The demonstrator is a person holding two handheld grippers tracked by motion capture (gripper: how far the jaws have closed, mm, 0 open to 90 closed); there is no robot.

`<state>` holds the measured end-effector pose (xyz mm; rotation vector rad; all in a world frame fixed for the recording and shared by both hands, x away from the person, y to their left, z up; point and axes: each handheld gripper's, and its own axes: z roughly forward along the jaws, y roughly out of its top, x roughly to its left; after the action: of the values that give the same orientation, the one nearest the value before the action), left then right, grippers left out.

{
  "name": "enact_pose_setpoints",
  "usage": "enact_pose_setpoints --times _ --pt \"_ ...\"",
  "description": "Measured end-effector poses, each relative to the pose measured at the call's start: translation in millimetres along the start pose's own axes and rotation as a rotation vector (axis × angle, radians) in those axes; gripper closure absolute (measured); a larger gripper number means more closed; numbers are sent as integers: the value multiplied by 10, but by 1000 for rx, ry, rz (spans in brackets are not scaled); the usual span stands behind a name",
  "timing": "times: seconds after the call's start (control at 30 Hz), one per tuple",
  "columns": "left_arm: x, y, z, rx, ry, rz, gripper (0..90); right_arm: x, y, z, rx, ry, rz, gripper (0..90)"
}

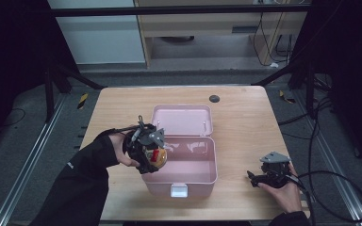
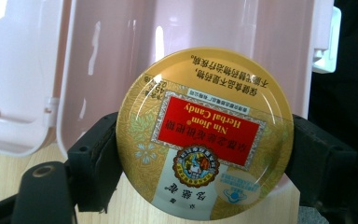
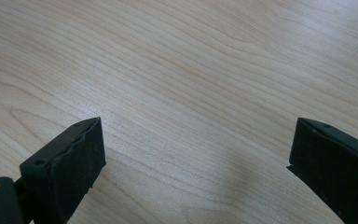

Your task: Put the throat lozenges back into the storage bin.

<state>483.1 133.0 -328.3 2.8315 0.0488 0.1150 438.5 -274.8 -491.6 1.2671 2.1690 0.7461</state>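
1. Nearest the high camera, a dark sleeve (image 1: 82,181) comes in from seven o'clock and carries the left tongs (image 1: 152,157) to the left wall of the pink box (image 1: 179,181), at about nine o'clock from the box's middle.
2. Clamped between these tongs is a round gold candy tin (image 2: 204,133) with a red label; both black jaws press its rim from opposite sides, and the tin hangs above the open box.
3. Behind the box, at twelve o'clock, its lid (image 1: 182,120) lies flat and open on the surface (image 1: 245,127).
4. At four o'clock from the box, well apart from it, the right tongs (image 1: 253,178) rest on the surface in the person's hand (image 1: 285,190); their jaws stand wide apart with bare wood between them.
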Motion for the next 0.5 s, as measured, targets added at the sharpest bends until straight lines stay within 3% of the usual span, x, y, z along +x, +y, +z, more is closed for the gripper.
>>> enact_pose_setpoints --times 0.5 --pt "32 -22 266 9 -34 6 195 14 -5 28 15 3 -11 36"
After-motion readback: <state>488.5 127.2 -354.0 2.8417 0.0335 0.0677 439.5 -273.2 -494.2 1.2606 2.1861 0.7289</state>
